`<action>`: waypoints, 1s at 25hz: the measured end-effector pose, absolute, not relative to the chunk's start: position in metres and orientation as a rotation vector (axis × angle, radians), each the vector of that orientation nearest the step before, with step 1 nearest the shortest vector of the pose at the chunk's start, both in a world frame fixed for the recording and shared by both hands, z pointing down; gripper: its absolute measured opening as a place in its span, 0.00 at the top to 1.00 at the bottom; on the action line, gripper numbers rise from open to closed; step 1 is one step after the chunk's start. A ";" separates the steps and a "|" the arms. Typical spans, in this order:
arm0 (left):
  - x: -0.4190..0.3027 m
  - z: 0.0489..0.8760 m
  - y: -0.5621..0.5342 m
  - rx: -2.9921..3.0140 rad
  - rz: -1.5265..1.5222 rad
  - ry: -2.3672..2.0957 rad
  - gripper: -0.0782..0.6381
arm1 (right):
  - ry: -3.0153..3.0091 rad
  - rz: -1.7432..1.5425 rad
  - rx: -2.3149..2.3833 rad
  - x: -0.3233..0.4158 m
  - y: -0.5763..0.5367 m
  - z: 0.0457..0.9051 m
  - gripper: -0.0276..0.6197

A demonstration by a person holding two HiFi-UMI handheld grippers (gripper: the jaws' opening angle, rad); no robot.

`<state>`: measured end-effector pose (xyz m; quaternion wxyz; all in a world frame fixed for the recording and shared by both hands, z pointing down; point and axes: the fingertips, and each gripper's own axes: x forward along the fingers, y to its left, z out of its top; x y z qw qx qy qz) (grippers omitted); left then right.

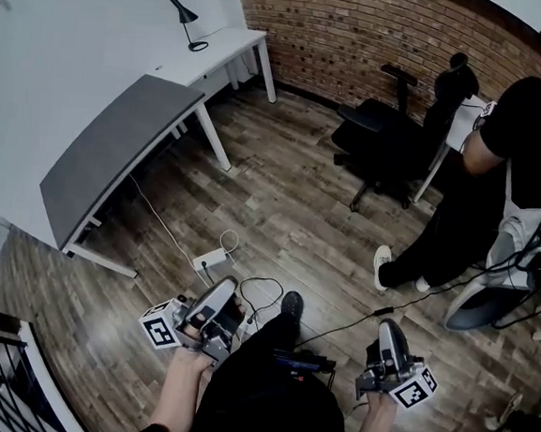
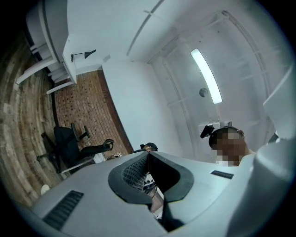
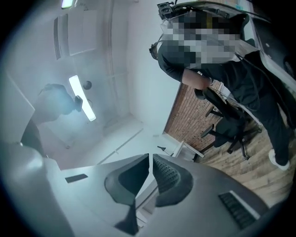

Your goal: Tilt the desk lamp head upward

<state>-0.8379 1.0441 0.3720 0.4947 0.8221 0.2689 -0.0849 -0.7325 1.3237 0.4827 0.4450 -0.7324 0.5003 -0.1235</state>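
A small black desk lamp (image 1: 186,20) stands on the white desk (image 1: 231,43) at the far end of the room; it also shows tiny in the left gripper view as the lamp (image 2: 83,55) and in the right gripper view as the lamp (image 3: 161,149). My left gripper (image 1: 224,291) is held low near my lap, shut and empty, far from the lamp. My right gripper (image 1: 387,332) is beside it, also shut with nothing between its jaws. Both gripper views look up toward the walls and ceiling over shut jaws, the left gripper (image 2: 148,155) and the right gripper (image 3: 151,157).
A grey desk (image 1: 106,154) stands nearer along the left wall. A black office chair (image 1: 390,136) sits mid-room, and a person in black (image 1: 499,183) stands at the right. A power strip (image 1: 212,260) and cables (image 1: 264,294) lie on the wooden floor.
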 end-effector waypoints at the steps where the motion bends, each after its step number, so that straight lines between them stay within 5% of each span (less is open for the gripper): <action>1: -0.824 0.376 1.040 1.974 -0.212 0.655 0.87 | 1.237 -0.296 -1.840 -0.723 1.326 0.479 0.93; 11: -0.692 0.416 0.942 1.873 -0.338 0.553 0.87 | 1.365 -0.401 -1.912 -0.585 1.229 0.479 0.93; 25: -0.605 0.409 0.775 2.045 -0.349 0.305 0.87 | 1.693 -0.474 -1.757 -0.447 0.988 0.442 0.93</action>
